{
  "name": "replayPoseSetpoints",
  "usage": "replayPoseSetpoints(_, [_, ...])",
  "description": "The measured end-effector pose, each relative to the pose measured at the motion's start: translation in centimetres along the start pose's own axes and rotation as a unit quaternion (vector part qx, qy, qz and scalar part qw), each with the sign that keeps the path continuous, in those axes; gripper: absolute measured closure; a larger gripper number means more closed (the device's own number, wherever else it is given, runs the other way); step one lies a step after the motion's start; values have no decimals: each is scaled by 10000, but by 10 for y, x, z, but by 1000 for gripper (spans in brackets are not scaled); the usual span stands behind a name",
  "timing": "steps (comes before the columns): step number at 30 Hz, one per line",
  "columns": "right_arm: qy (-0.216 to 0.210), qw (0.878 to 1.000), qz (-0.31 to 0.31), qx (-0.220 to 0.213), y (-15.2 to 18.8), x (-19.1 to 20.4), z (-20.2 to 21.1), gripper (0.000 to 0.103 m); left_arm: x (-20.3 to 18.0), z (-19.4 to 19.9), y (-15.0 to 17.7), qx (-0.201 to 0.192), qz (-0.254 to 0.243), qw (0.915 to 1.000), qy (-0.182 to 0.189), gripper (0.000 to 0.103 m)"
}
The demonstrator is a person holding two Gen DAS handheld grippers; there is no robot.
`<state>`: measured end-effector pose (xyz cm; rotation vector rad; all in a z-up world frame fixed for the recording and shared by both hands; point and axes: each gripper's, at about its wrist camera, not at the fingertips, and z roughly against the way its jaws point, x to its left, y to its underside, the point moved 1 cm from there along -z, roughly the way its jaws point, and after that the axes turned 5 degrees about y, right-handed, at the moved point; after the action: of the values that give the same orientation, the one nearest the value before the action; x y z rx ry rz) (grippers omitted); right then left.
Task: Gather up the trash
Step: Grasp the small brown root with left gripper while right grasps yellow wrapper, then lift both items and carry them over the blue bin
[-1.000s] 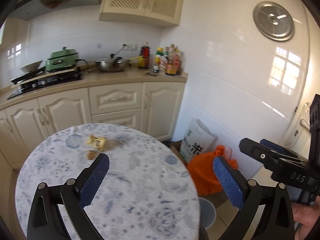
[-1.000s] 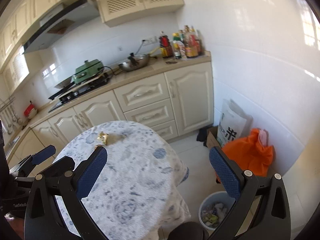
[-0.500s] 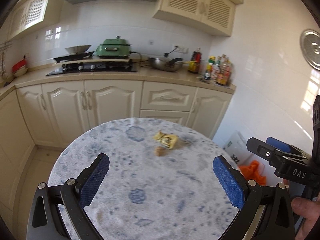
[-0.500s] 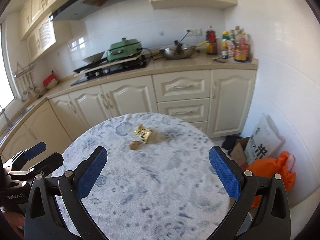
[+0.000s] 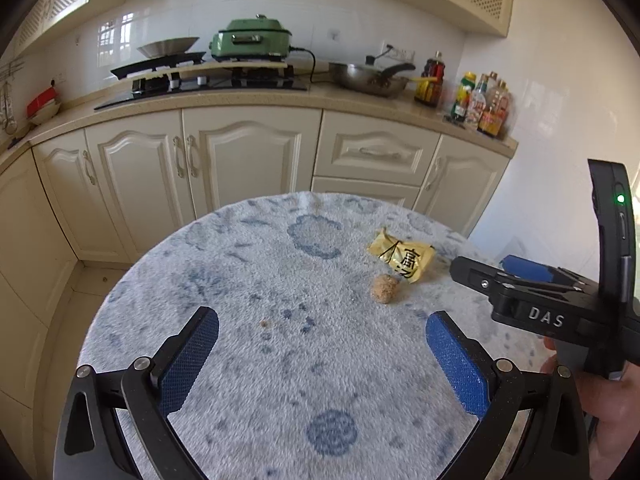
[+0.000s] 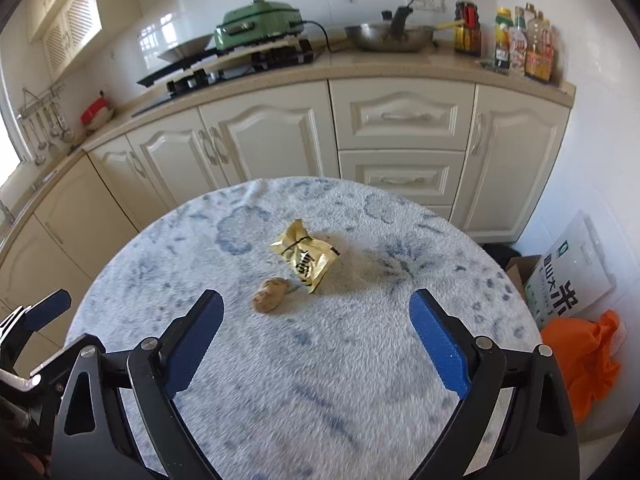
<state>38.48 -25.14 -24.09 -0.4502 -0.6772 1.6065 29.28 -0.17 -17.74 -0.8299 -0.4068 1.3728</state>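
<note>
On the round cloth-covered table (image 6: 400,360), the yellow wrapper (image 6: 306,258) and brown crumb lump (image 6: 270,300) lay touching ahead of the right gripper (image 6: 316,336), whose spread jaws had just narrowed slightly, empty, seemingly sizing a pinch, while the left gripper (image 5: 322,354) stood spread and empty.

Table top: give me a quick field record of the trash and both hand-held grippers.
surface: round table with blue-patterned cloth
trash 1: yellow wrapper, crumpled, lying flat
trash 2: brown crumb lump, just in front of the wrapper
left hand-held gripper: open, empty
right hand-held gripper: open, empty, jaws just closing slightly
contact: neither touches the trash
</note>
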Motion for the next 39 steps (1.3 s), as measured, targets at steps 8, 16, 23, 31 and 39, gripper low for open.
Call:
replayPoseSetpoints(8, [-219, 9988, 203, 398, -17, -4, -71, 21, -4, -87, -16, 369, -76, 9992, -126, 1])
replayPoseSetpoints(16, [-483, 9948, 762, 478, -16, 4, -102, 80, -16, -140, -22, 615, -302, 9974, -201, 1])
replayPoseSetpoints(23, [-523, 9974, 295, 389, -9, -36, -85, 80, -40, -175, -32, 693, -611, 9956, -126, 7])
replayPoseSetpoints(31, [-563, 9978, -40, 361, 0, -57, -65, 80, -42, -195, -29, 766, -529, 9955, 153, 76])
replayPoseSetpoints(39, [-642, 9971, -273, 311, 18, -64, -26, 81, -25, -166, -12, 831, -136, 9953, 481, 84])
